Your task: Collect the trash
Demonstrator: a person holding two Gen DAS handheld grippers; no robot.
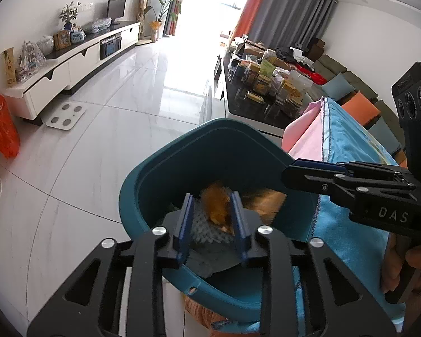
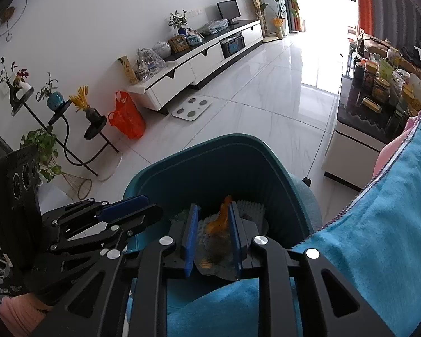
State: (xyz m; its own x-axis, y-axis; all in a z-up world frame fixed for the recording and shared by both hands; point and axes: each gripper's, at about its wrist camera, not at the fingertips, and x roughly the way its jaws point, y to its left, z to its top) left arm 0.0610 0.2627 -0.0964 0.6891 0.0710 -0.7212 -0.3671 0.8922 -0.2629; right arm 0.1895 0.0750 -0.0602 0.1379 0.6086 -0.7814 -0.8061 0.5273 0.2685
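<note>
Two hand-held grippers hang over a teal bin: the left hand-held gripper (image 1: 212,219) and the right hand-held gripper (image 2: 212,231), both with jaws slightly parted and nothing pressed between the pads. Down inside the teal bin (image 1: 143,185) lies the trash (image 1: 216,205): a blurred orange scrap on white foam netting. Beside it hangs a blue towel (image 2: 379,238). Farther off, an orange bag (image 2: 127,119) sits on the white floor.

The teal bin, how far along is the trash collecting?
Done: the teal bin already holds white foam netting and orange scraps. In hand: an orange scrap sits between the right claw fingers over the bin. Left: other trash isn't visible.
</note>
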